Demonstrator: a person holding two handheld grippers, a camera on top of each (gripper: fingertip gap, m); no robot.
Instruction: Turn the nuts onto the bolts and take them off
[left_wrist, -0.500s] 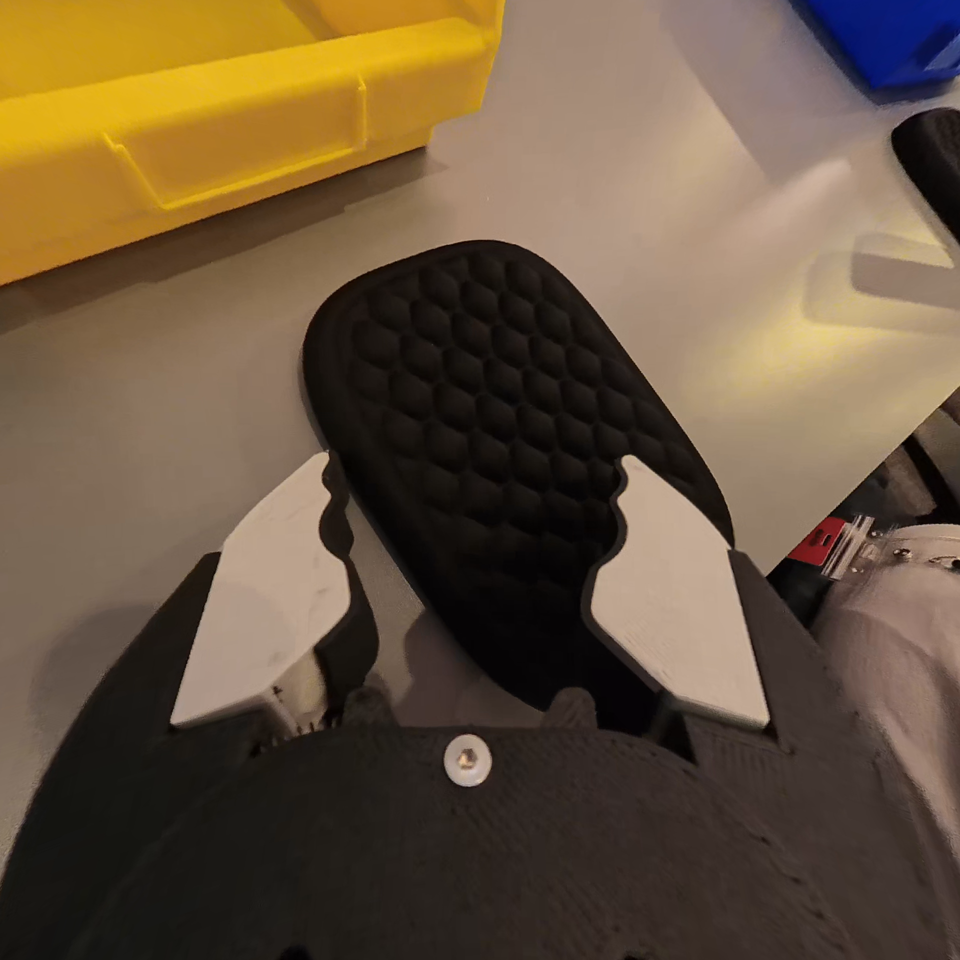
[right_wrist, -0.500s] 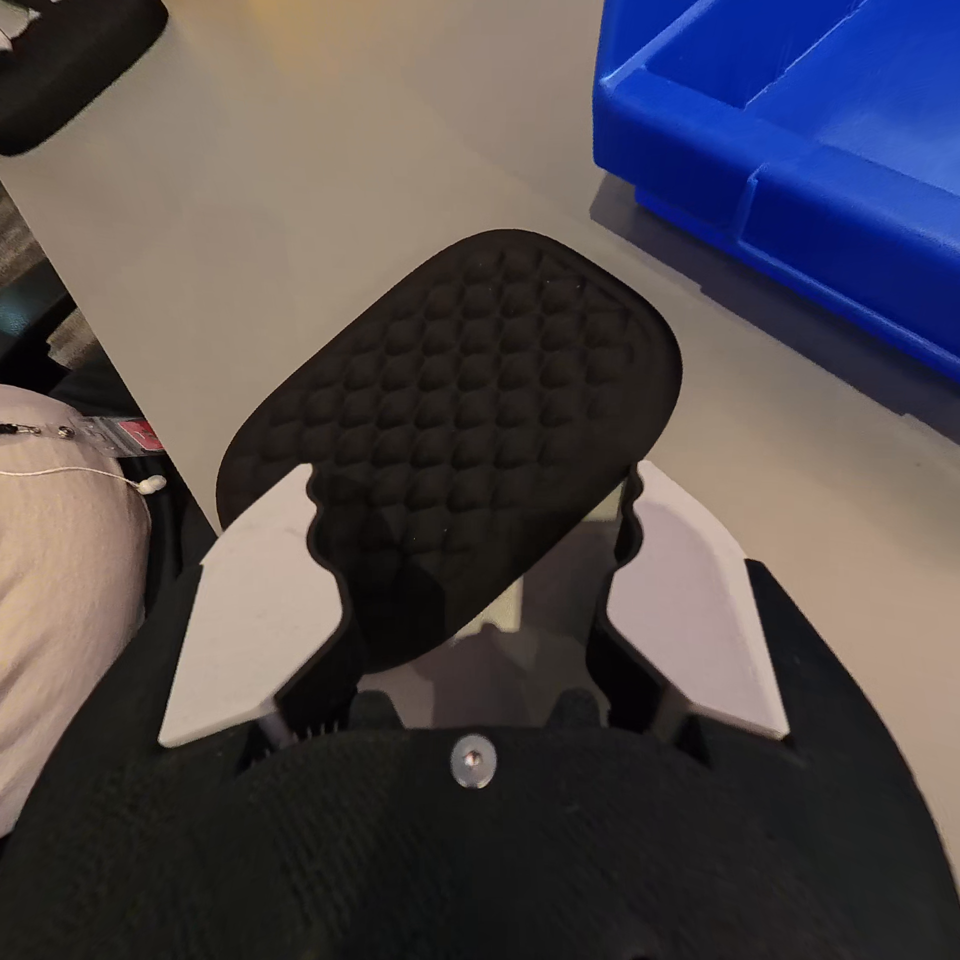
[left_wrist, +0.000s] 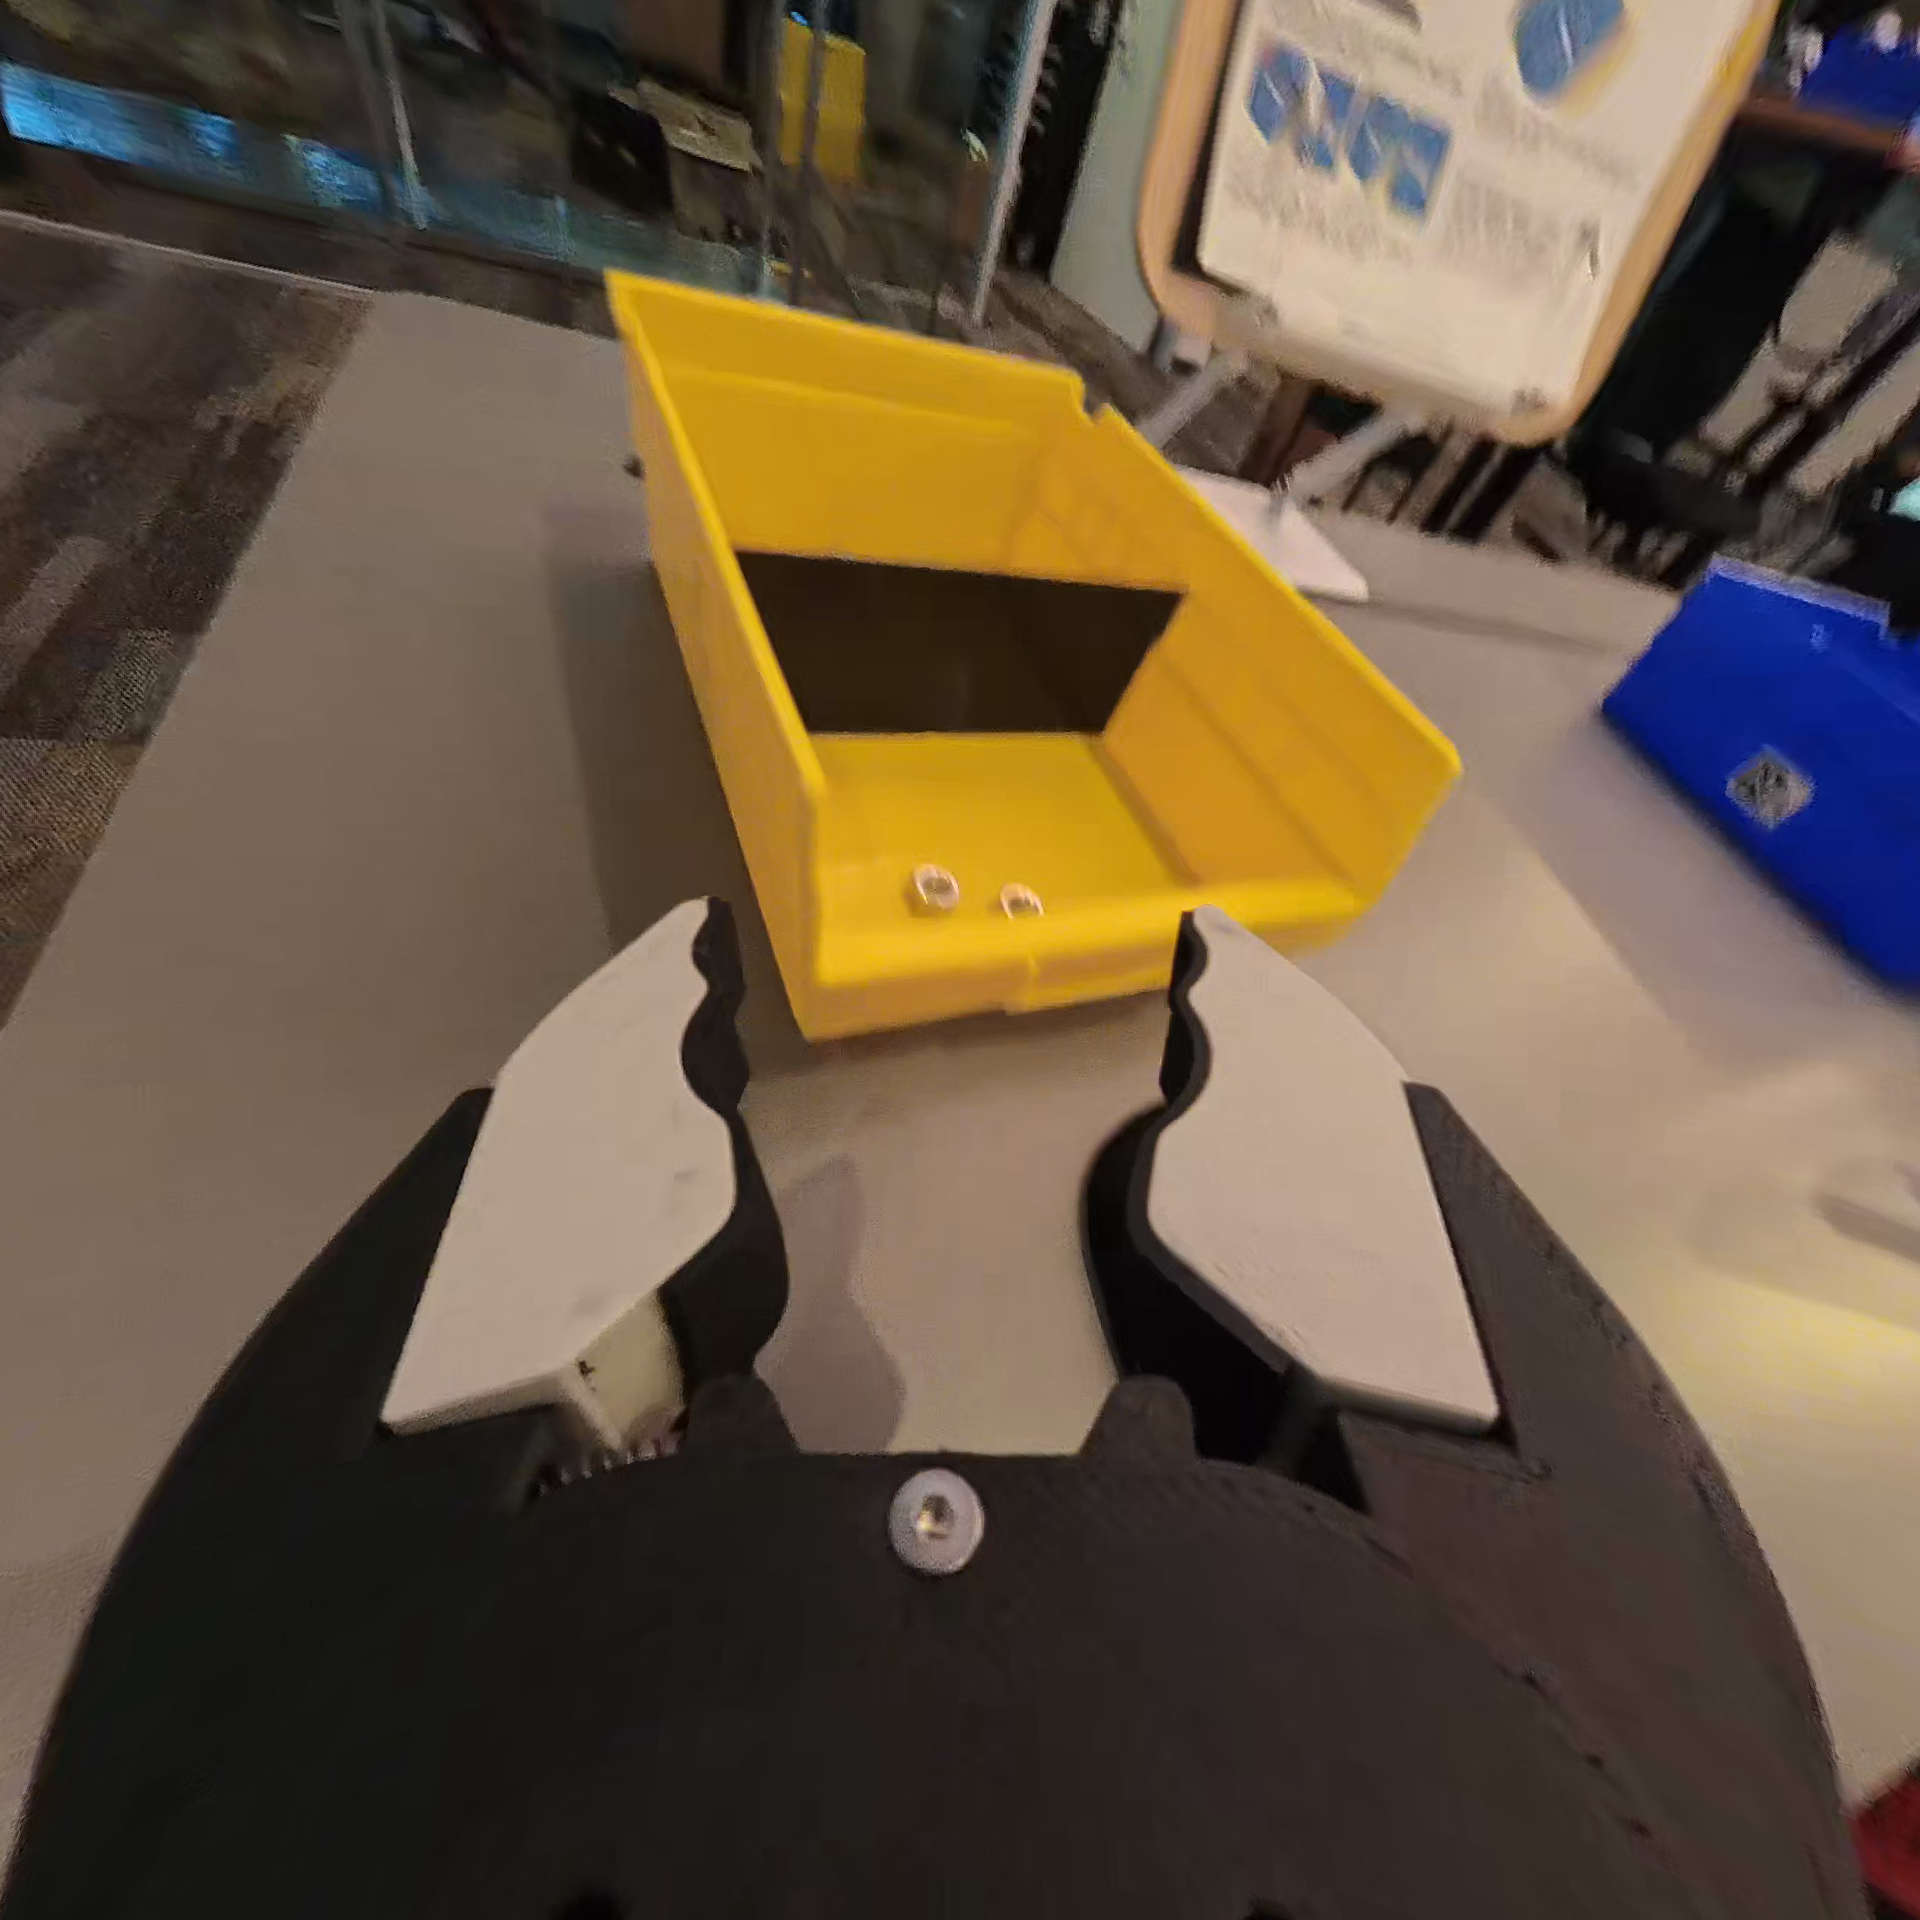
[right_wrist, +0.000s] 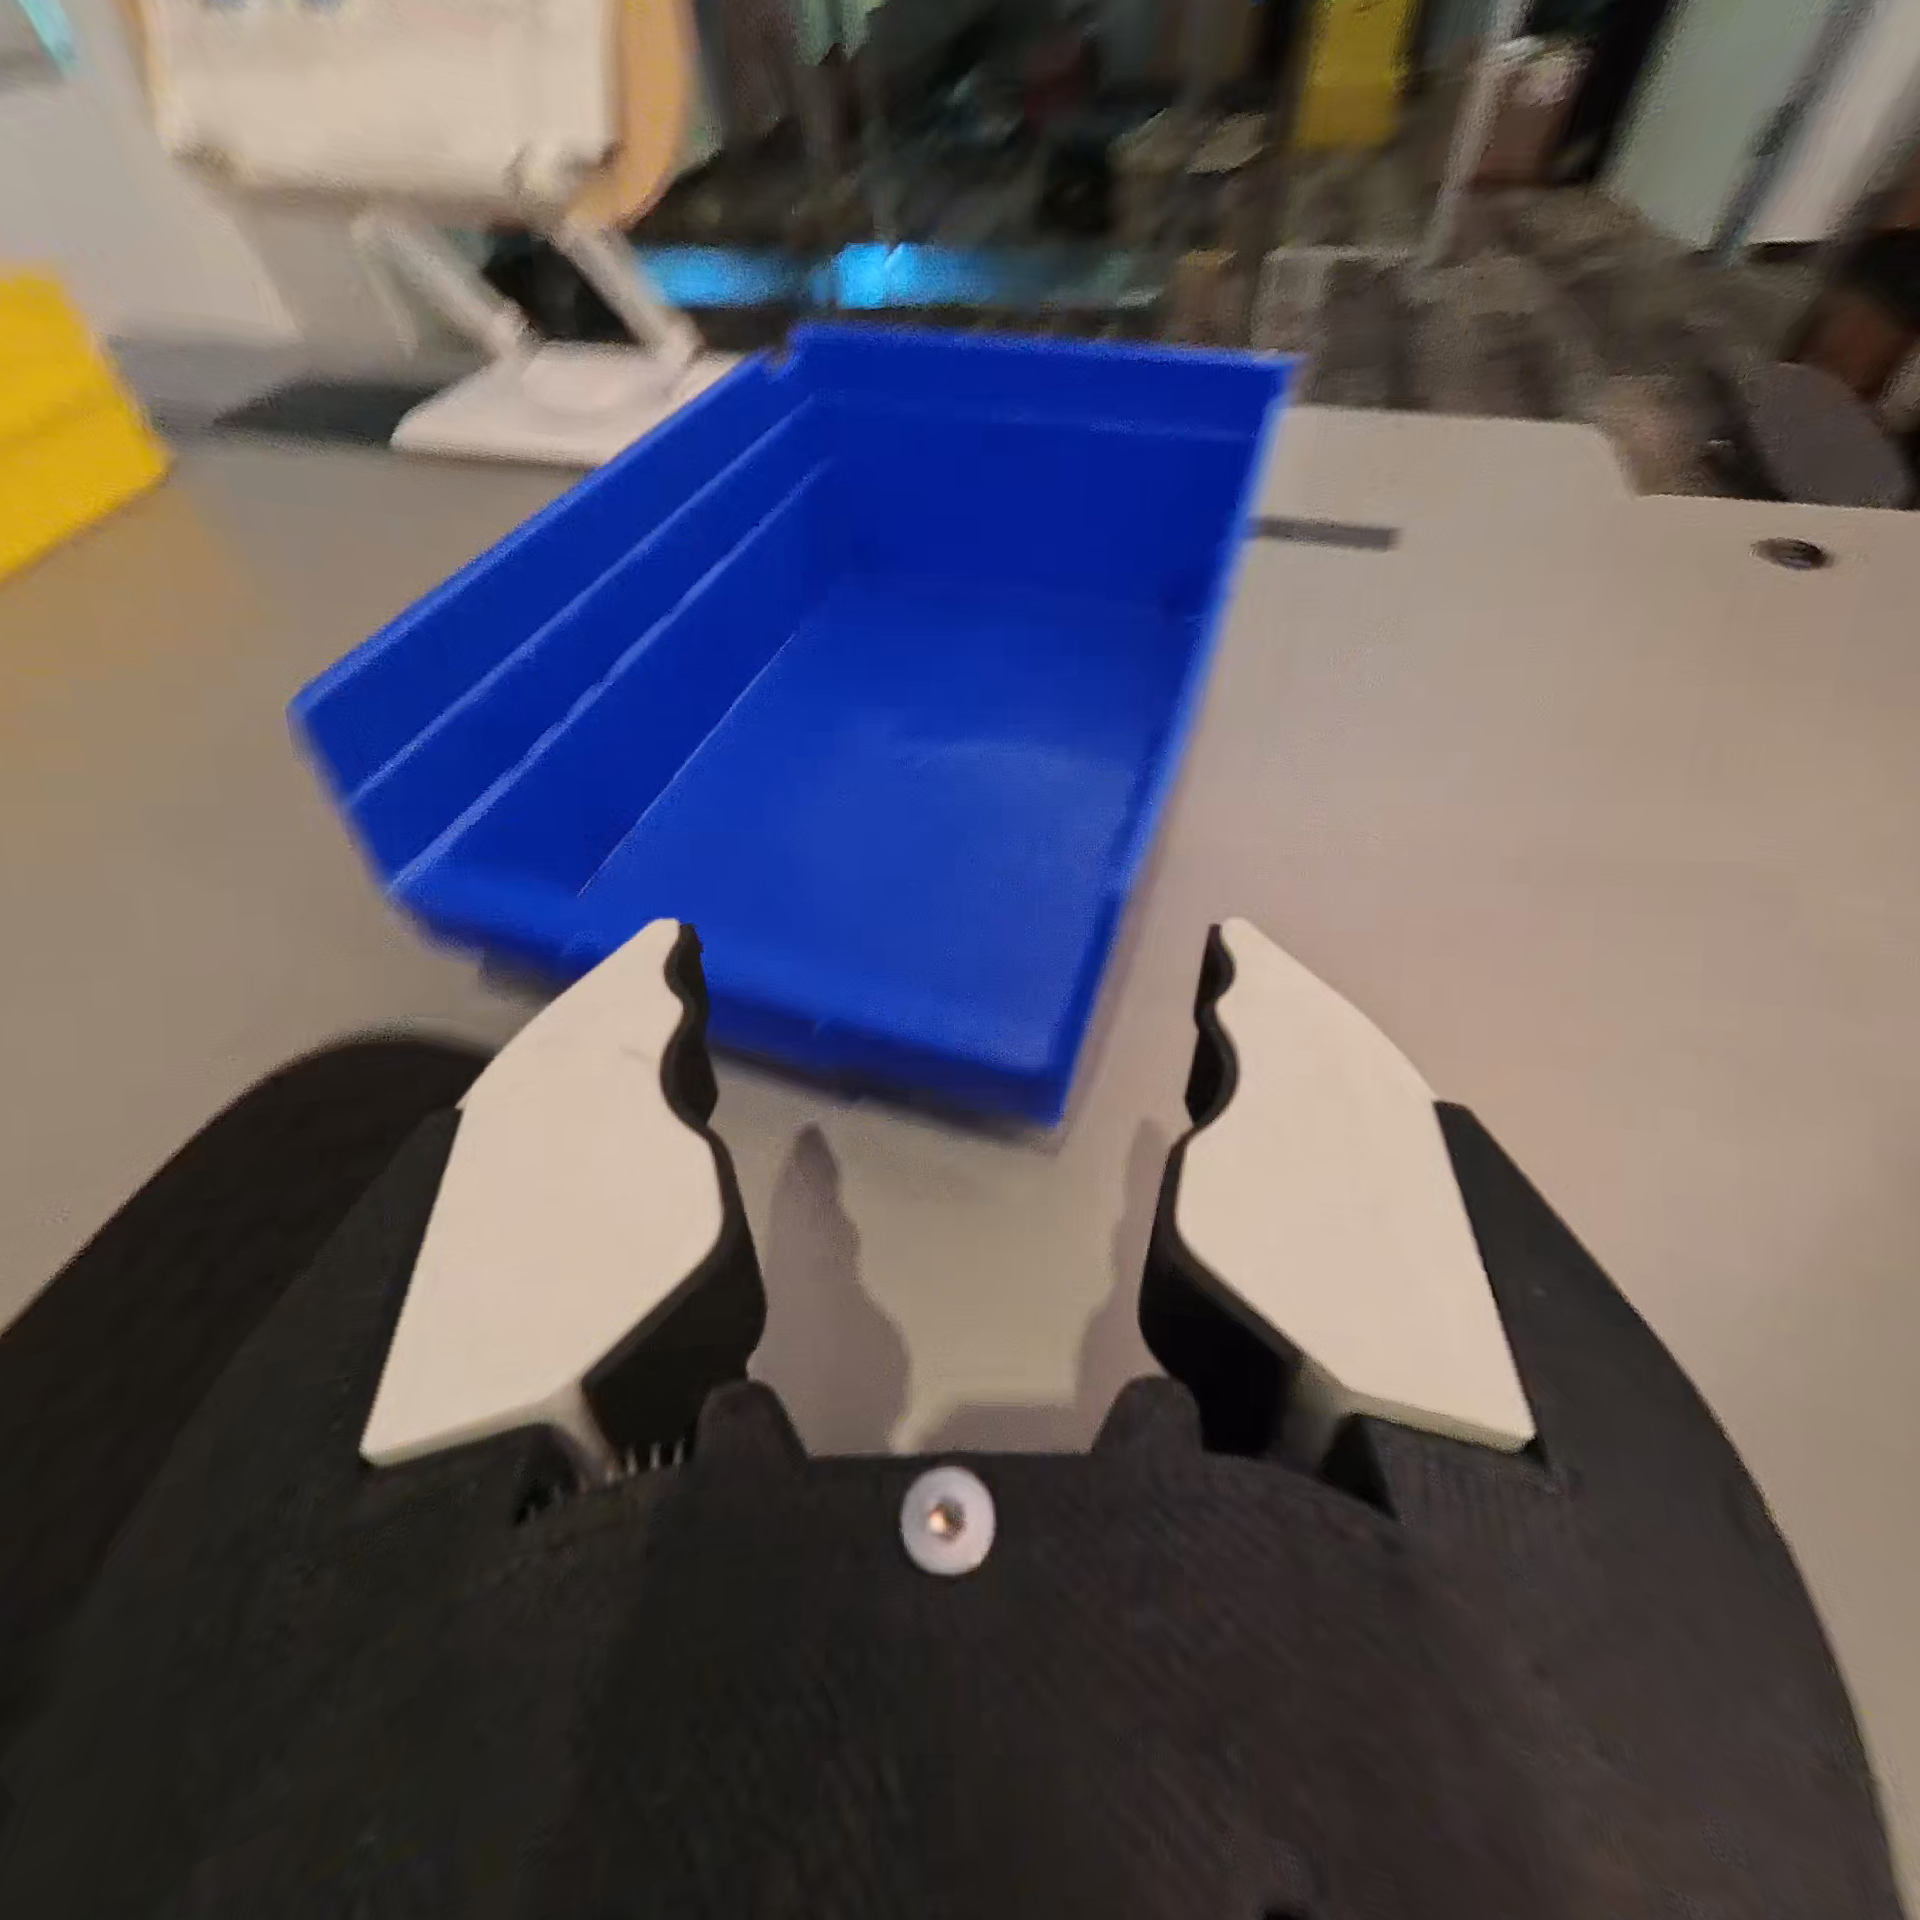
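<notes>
The left gripper (left_wrist: 956, 935), wide open and holding nothing, points straight at two small shiny metal nuts (left_wrist: 975, 891) by the near wall of the yellow plastic bin (left_wrist: 1288, 727), while the empty, open right gripper (right_wrist: 951, 961) faces a blue plastic bin (right_wrist: 894, 748) that looks empty, though it is blurry.

A pale grey desk (left_wrist: 364, 831) carries a yellow bin (left_wrist: 1039, 644) at centre frame and a blue bin (right_wrist: 831, 675) at centre.
</notes>
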